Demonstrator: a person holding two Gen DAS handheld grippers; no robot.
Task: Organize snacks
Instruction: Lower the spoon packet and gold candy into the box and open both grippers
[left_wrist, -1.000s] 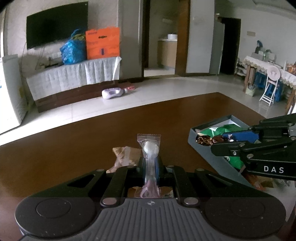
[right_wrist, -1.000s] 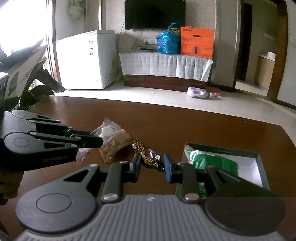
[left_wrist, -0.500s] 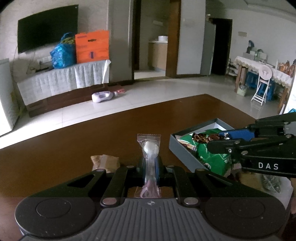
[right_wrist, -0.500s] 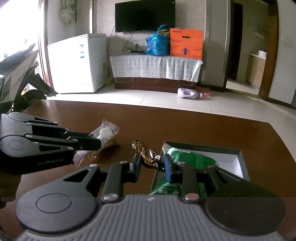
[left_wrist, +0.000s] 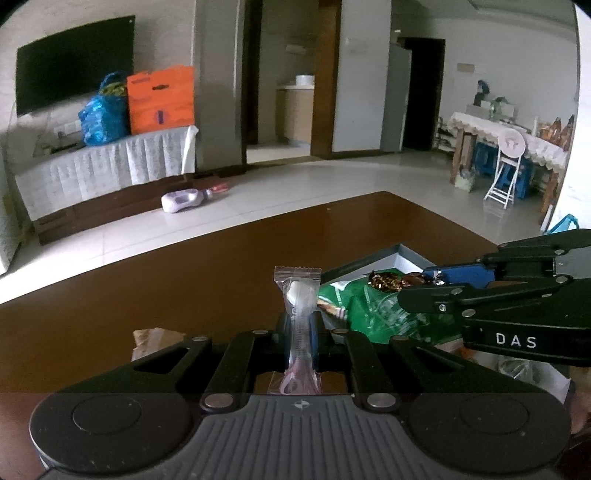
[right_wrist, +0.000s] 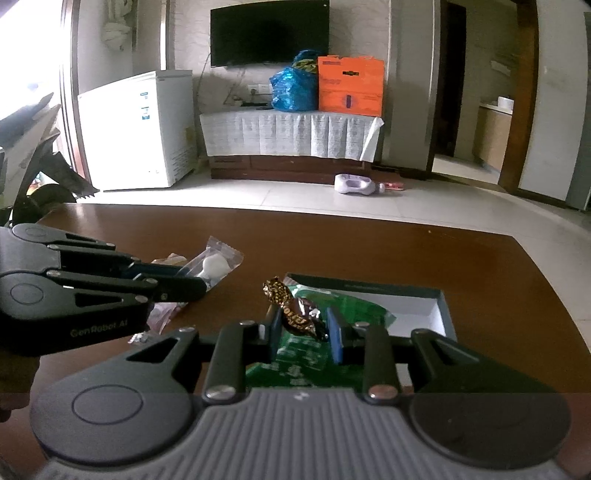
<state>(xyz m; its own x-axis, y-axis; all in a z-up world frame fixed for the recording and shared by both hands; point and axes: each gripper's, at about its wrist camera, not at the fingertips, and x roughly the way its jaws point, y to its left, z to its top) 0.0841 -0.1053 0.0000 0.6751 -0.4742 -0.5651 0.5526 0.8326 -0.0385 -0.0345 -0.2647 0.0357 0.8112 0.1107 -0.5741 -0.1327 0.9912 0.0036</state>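
Observation:
My left gripper (left_wrist: 300, 326) is shut on a clear wrapped snack with a white piece inside (left_wrist: 298, 295), held above the brown table; it shows in the right wrist view (right_wrist: 212, 266) too. My right gripper (right_wrist: 303, 326) is shut on a gold-and-brown wrapped candy (right_wrist: 291, 312), held over the grey box (right_wrist: 441, 314); the candy also shows in the left wrist view (left_wrist: 391, 281). A green snack bag (right_wrist: 332, 306) lies in the box, also seen from the left (left_wrist: 369, 306). The two grippers are close, left one just left of the box.
A tan snack packet (left_wrist: 155, 338) lies on the table (right_wrist: 369, 251) left of the box, partly hidden behind my left gripper. Beyond the table are a white freezer (right_wrist: 136, 129), a TV stand with bags, and tiled floor.
Both grippers have moved right toward the box with their snacks. The right gripper's candy went from beside the box to above the green bag inside it.

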